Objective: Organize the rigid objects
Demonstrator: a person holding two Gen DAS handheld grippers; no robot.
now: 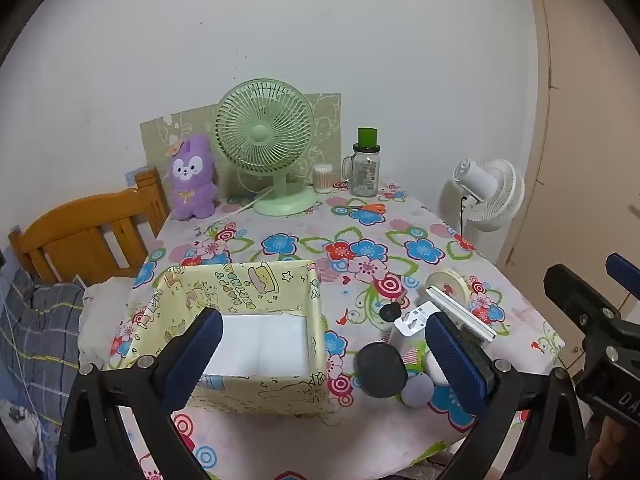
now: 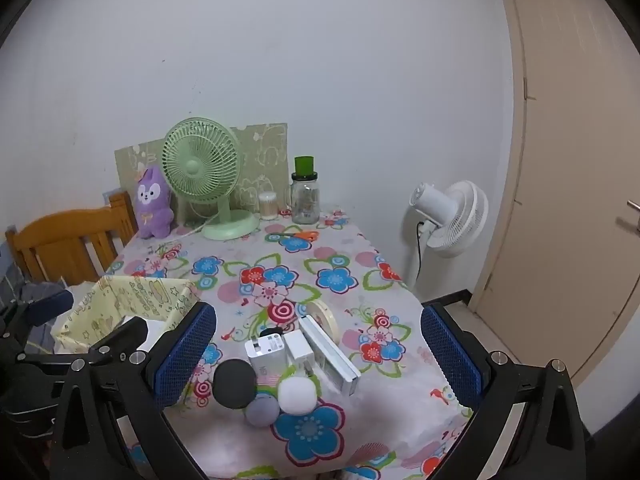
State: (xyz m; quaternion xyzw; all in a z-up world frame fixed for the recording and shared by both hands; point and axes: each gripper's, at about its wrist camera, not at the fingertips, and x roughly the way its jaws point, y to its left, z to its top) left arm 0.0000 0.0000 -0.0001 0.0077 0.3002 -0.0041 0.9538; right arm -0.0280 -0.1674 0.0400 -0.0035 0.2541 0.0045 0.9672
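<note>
We see a floppy yellow printed fabric box [image 1: 244, 320] with a white bottom, near the worktop's [image 1: 280, 240] front left corner. Right of it, a tight cluster: matte black disc [image 2: 235, 385], grey ball [image 2: 262, 410], fuzzy white ball [image 2: 297, 396], boxy white charger [image 2: 266, 350], flat white slab [image 2: 330, 354]. Left gripper [image 1: 324, 352] spread wide, empty, over the box. Right gripper [image 2: 320, 354] spread wide, empty, cluster between its jaws, not touched.

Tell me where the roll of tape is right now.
The roll of tape lies on the floral tablecloth in the right wrist view, just behind the flat white box at the far end of the small-item cluster, right of the yellow box.
</note>
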